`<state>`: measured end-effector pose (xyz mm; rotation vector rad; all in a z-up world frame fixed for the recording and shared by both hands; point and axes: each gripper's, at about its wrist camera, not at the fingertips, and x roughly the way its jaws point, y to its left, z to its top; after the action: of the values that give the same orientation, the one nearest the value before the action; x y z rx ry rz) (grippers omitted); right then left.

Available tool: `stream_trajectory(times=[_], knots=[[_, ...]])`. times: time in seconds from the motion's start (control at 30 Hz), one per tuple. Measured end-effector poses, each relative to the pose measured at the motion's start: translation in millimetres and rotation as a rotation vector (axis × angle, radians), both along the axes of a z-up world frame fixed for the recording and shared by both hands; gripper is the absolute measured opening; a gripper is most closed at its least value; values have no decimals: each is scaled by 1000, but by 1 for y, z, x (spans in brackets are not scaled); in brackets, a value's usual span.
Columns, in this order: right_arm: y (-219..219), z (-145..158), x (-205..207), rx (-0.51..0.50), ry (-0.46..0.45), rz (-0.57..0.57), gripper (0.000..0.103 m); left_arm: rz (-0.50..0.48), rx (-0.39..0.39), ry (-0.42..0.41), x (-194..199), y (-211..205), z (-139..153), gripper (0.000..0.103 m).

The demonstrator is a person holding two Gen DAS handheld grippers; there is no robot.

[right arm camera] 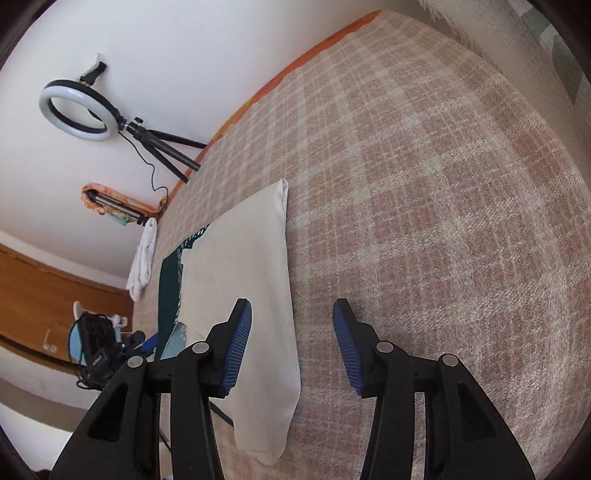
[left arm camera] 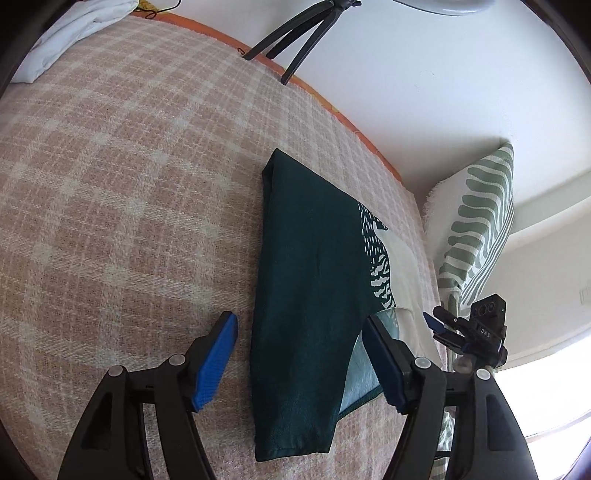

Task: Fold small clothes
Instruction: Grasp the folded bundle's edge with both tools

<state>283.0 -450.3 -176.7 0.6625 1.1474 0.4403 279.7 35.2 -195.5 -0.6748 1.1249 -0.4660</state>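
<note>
A small folded garment lies flat on the pink plaid blanket (left arm camera: pixel 110 166). In the left wrist view its dark green part (left arm camera: pixel 306 295) fills the middle, with a white patterned part (left arm camera: pixel 399 258) at its right side. In the right wrist view the cream part (right arm camera: pixel 243 280) faces me, with the dark green part (right arm camera: pixel 170 280) at its left. My left gripper (left arm camera: pixel 299 354) is open and empty, its fingers either side of the garment's near end and above it. My right gripper (right arm camera: pixel 291 347) is open and empty above the cream edge. It also shows in the left wrist view (left arm camera: pixel 465 332).
A white folded cloth (left arm camera: pixel 74 33) lies at the blanket's far corner, also in the right wrist view (right arm camera: pixel 144 258). A ring light (right arm camera: pixel 79 110) on a tripod (left arm camera: pixel 299 33) stands at the wall by the orange blanket edge. A green striped pillow (left arm camera: pixel 480 221) leans at the right.
</note>
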Motion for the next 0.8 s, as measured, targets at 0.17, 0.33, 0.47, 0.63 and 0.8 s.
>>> stream_trajectory(times=[0.17,0.33,0.47,0.63,0.8], knots=[[20,-3,3,39,-7,65,46,-23,-32,5,10,-7,-2,71],[38,-9,11,94,0,88,44,-31,-40,-6,17,-16,-3,69],[52,-13,14,127,-6,92,43,-31,-22,-11,25,-26,-5,58],[66,-12,19,81,10,91,16,-26,11,-1,33,-41,-9,28],[78,2,10,-24,-25,114,6,-15,89,-48,30,-49,-3,4]])
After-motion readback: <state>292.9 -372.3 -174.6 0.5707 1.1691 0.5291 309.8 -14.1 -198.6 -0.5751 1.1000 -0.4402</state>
